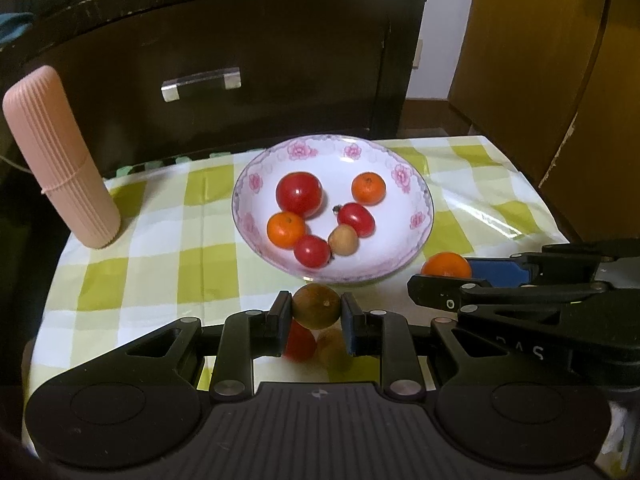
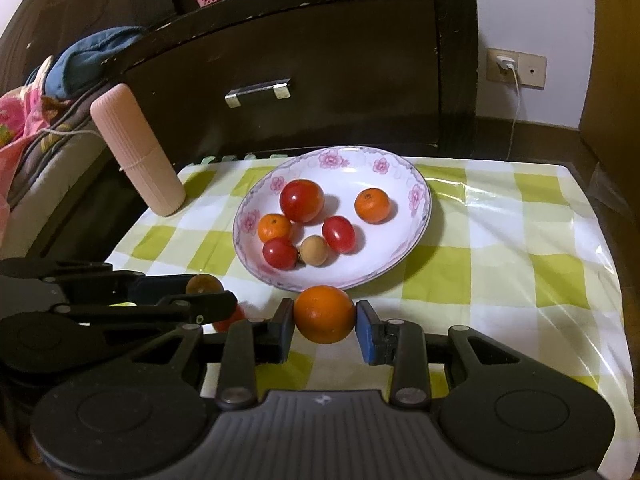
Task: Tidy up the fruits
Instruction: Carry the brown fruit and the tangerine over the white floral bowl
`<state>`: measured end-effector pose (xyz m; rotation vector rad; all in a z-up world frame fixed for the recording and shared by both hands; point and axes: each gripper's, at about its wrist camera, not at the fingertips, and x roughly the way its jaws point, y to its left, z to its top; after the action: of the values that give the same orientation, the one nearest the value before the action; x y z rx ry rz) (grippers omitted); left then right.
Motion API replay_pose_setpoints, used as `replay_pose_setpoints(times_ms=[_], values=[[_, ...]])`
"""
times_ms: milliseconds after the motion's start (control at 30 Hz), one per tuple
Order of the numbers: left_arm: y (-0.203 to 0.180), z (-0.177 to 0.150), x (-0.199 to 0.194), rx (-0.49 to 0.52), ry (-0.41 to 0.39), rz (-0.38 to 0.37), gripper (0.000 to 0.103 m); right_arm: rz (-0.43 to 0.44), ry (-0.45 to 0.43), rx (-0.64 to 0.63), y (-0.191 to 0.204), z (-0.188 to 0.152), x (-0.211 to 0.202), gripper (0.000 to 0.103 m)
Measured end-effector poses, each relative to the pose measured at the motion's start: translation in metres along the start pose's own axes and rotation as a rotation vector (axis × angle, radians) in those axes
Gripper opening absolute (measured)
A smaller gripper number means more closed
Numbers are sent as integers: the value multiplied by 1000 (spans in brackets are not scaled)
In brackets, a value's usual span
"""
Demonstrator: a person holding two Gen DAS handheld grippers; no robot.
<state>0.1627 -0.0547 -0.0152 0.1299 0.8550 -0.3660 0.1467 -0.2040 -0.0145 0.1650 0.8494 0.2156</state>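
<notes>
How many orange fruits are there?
3. Two sit in the flowered plate: one at its left, one at its right. The third is held in the right claw. More might hide behind the claws.

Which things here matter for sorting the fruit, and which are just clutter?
Job: flowered plate; six fruits in it; brown fruit in left tool; orange in right tool.
Clutter: pink ribbed case; dark cabinet; charger.
</notes>
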Motion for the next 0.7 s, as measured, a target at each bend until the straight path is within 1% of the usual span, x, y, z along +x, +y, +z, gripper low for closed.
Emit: replay_pose_setpoints(times_ms=[400,700], values=[[0,19,7,-8,-27,1,31,7,-29,45,-10,17,7,33],[1,32,20,-17,-31,14,31,6,-30,37,-17,30,20,33]])
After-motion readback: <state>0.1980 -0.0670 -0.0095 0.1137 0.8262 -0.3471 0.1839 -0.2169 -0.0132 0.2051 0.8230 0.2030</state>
